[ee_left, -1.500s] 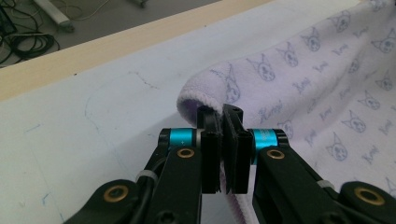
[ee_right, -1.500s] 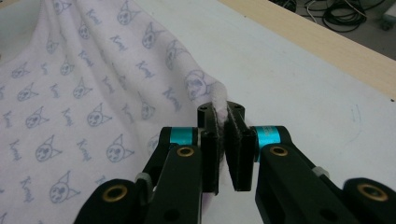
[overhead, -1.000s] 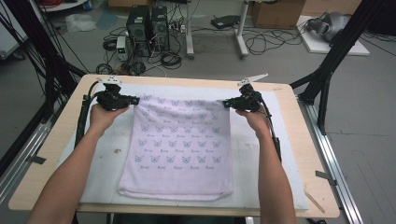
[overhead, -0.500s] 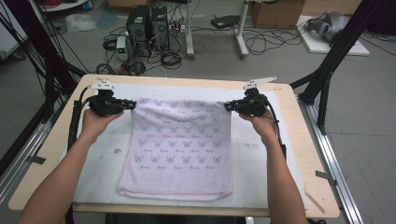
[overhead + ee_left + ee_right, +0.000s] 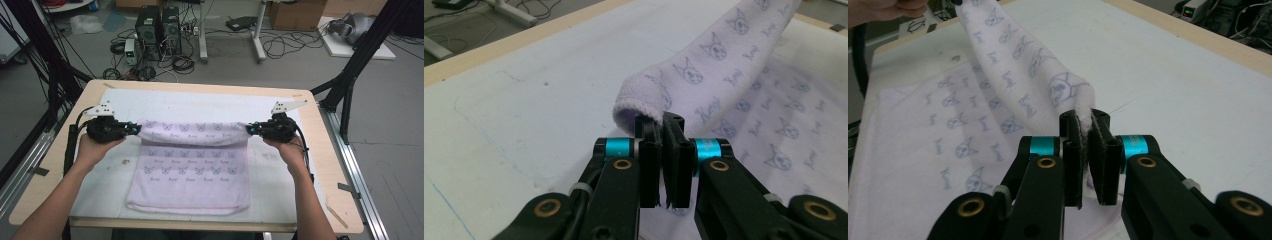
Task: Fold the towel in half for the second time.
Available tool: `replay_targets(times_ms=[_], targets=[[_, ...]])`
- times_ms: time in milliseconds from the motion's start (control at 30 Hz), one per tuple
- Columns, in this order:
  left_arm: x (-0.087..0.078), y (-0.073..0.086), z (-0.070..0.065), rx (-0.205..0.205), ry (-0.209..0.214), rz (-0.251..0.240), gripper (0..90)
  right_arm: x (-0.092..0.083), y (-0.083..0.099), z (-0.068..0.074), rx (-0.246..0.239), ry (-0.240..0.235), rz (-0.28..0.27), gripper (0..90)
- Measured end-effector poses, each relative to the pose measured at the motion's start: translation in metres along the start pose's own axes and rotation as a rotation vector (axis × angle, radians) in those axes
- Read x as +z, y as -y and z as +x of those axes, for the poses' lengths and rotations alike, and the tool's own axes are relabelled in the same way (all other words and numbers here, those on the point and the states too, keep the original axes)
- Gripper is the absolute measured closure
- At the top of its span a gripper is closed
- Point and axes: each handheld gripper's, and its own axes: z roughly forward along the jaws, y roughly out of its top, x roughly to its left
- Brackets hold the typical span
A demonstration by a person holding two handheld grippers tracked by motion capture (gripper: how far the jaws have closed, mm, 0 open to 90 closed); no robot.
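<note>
A pale lilac towel (image 5: 192, 170) printed with small blue cat faces lies on the white mat (image 5: 200, 102). Its far edge is lifted and rolled back toward the person, hanging as a taut band between both hands. My left gripper (image 5: 134, 128) is shut on the far left corner of the towel (image 5: 644, 107), whose terry edge sits pinched between the pads. On the opposite side my right gripper (image 5: 250, 129) is shut on the far right corner of the towel (image 5: 1075, 97). The near half of the towel stays flat on the mat.
The wooden table (image 5: 327, 165) carries the mat, with bare mat beyond the towel's fold and at both sides. Black frame posts (image 5: 350, 80) stand at the table's far corners. Computers and cables (image 5: 160, 30) lie on the floor behind.
Both grippers have drawn the towel's far edge toward the person, so the lifted fold now lies over the towel's middle. More bare mat shows beyond the towel.
</note>
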Motion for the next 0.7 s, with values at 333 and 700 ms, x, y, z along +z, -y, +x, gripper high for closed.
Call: replay_targets(times_ms=[333,700], targets=[[-0.017,0.040,-0.034,0.015,0.050,-0.002,85.7,-0.012,0.021,0.038,-0.048,-0.028,-0.001,85.1],[-0.030,0.083,-0.057,0.011,0.076,0.070,82.6,-0.010,0.072,0.077,-0.056,-0.096,0.053,83.1]])
